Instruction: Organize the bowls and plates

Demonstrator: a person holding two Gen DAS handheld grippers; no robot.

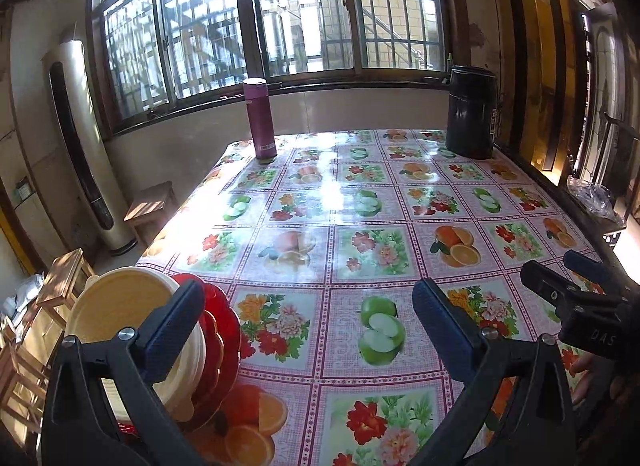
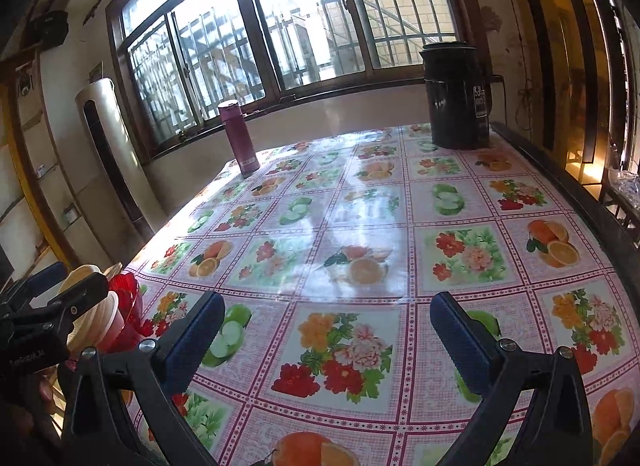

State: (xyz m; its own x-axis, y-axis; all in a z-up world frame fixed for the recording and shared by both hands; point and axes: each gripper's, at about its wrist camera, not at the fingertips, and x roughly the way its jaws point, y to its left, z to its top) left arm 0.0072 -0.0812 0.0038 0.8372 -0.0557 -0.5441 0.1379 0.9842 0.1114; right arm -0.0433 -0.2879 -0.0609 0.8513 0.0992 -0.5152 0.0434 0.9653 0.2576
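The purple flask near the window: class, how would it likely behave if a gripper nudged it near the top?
The purple flask stands tall and narrow on a small base, so it would probably tip rather than slide. Its round body suggests it would then roll. The glossy tablecloth looks slick, so a low push might slide it instead.

Readable stuff: "DAS" on right hand-held gripper [image 1: 576,286] body, "55" on black canister [image 2: 456,97] label, rest of label too blurry.
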